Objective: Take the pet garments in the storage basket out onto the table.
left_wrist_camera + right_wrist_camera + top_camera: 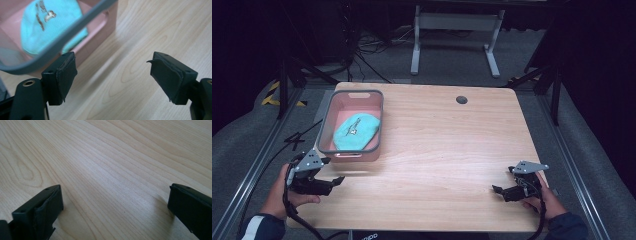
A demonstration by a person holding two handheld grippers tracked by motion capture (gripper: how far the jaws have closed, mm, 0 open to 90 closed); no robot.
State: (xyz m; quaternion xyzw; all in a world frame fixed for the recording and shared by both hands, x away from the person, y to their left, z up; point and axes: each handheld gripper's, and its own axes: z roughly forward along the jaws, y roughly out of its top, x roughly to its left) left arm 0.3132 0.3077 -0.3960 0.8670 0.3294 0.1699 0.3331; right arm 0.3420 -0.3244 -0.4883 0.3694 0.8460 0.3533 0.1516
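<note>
High view overhead, facing forward-down; gripper views close, low; table (pixel 437 140) shared.

Grey carpet floor (pixel 452 60) — white desk frame (pixel 457 37) behind, dark surroundings.

teal cloth (pixel 355 131) | crumpled flat | inside pink basket (pixel 375 120) | table's left side

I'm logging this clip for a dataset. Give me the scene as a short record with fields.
table: light wooden table
container: pink bin with grey rim, at the table's left side
contents: teal cloth lying inside the bin
left gripper: near the bin's front corner, jaws open, nothing between them
right gripper: low over bare wood at the table's right front, jaws open, empty
</note>
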